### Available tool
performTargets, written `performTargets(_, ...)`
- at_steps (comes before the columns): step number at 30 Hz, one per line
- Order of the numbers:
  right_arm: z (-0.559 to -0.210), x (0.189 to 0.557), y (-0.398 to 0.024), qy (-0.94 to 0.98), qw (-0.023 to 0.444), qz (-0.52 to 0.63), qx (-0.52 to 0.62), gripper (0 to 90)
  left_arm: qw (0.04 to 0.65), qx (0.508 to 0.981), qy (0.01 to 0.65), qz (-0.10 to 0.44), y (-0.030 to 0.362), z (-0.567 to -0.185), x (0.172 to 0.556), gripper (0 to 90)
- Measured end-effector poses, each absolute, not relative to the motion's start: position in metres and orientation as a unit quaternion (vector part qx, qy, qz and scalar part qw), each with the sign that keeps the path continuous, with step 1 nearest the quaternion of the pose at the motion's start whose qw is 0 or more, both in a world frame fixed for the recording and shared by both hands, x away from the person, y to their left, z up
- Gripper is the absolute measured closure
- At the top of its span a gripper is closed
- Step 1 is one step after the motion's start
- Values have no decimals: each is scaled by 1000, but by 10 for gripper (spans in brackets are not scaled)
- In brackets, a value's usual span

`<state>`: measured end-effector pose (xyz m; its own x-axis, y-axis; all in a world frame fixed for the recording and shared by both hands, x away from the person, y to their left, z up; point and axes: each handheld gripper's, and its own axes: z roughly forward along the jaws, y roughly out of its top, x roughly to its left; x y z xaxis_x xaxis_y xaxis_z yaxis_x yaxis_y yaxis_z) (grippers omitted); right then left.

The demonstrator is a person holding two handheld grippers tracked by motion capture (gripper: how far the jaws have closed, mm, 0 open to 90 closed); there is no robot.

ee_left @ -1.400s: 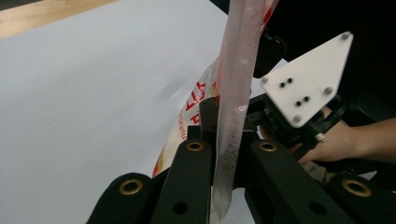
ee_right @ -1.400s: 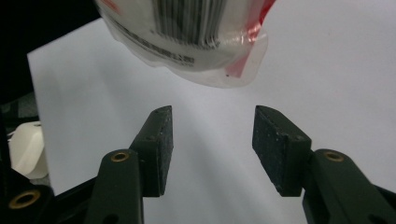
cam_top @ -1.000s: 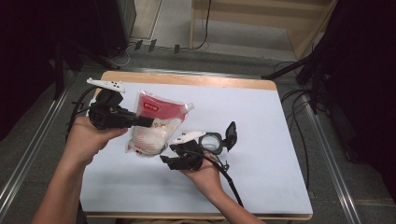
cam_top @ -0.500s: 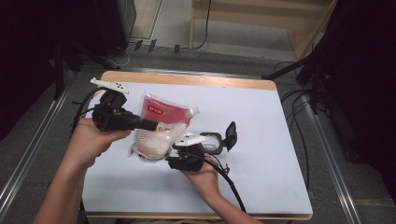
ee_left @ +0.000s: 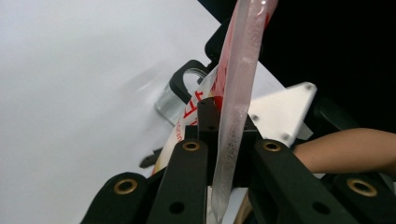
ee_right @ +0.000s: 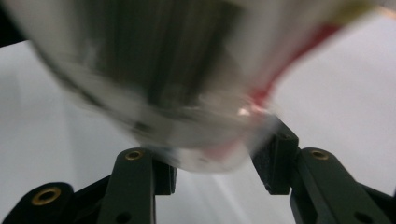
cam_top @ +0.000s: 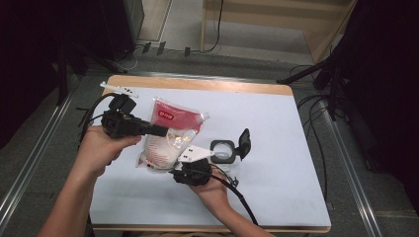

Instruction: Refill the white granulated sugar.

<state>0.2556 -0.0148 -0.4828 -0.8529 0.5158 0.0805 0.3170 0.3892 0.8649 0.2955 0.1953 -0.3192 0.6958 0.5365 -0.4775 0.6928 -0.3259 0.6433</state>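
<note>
Pouch (cam_top: 170, 136) shifted right; right hand-held gripper (cam_top: 174, 170) jaws closing around its bottom.

Both grippers, left gripper (cam_top: 165, 132) and right gripper (cam_top: 174, 170), are black, with brass-ringed jaw pivots, trailing black cables and grey 3-cornered screwed plates.
</note>
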Motion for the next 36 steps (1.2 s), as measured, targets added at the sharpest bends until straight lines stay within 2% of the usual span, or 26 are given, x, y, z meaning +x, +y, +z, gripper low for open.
performTargets(2,-480,251,-12,831,111,493,235,574,437,811,379,-86,194,-320,297,873)
performTargets(4,-476,247,-8,836,117,485,226,548,434,813,379,-84,192,-322,297,871)
performTargets(10,-470,237,3,854,117,467,200,534,430,818,376,-78,184,-327,299,865)
performTargets(11,-470,237,4,853,94,470,207,535,430,820,370,-69,180,-327,298,865)
performTargets(16,-467,238,1,854,83,469,211,536,440,828,346,-43,176,-328,297,862)
performTargets(26,-464,237,0,854,37,471,219,538,442,833,330,-45,173,-335,302,856)
performTargets(30,-462,237,-2,851,28,475,223,537,461,832,306,-36,169,-339,301,849)
performTargets(33,-460,236,-2,850,24,477,220,548,463,830,308,-34,164,-343,302,840)
performTargets(36,-459,233,-1,853,28,477,210,575,449,827,336,-42,158,-351,305,819)
